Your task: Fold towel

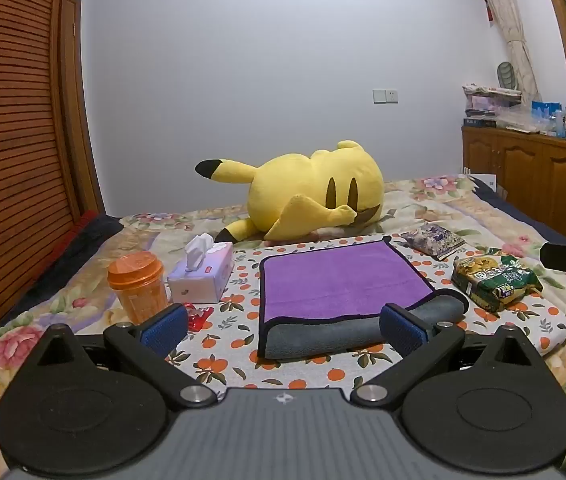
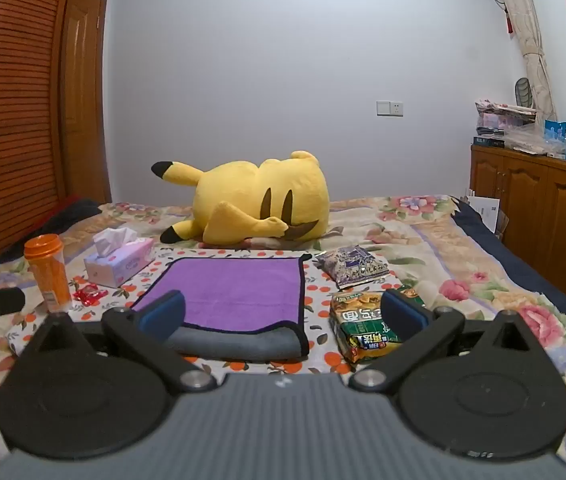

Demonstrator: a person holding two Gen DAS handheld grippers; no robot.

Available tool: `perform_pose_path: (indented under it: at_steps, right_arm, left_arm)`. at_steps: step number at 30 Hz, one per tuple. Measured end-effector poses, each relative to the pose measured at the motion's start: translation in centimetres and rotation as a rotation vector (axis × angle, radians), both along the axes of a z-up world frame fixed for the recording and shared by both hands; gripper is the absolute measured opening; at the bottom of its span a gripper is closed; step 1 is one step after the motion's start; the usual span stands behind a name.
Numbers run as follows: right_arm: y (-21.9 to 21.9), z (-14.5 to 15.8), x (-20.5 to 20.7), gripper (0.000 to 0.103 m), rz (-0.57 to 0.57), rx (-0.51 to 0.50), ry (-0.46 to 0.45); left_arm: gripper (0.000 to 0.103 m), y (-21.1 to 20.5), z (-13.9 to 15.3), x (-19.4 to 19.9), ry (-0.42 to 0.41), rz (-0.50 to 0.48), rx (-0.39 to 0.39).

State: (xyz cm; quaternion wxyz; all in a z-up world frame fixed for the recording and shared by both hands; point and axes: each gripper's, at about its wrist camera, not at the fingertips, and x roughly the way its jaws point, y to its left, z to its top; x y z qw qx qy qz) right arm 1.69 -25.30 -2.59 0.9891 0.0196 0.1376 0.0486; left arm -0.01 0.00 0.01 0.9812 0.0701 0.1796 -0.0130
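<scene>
One folded towel (image 1: 335, 280), two snack packets; both hand-held grippers gape wide, empty.

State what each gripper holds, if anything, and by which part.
Nothing. The left gripper and right gripper are both open, short of the towel.

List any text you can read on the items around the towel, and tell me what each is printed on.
Green snack bag: large Chinese characters, upside down here, too blurred to quote.
Tissue box: faint logo, unreadable.
Orange cup: small print, unreadable.
Purple packet: unreadable.
Towel: no text.
</scene>
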Motion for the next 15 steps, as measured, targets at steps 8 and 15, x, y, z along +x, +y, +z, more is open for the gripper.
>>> perform_pose_path:
  at_steps: [8, 15]
  right_arm:
    - [0.05, -0.01, 0.00, 0.103, 0.000, 0.000, -0.001]
    - [0.06, -0.01, 0.01, 0.103, 0.000, -0.001, -0.002]
  left_arm:
    - [0.103, 0.00, -0.01, 0.01, 0.000, 0.000, -0.001]
    - [0.103, 0.01, 0.00, 0.01, -0.001, 0.000, -0.002]
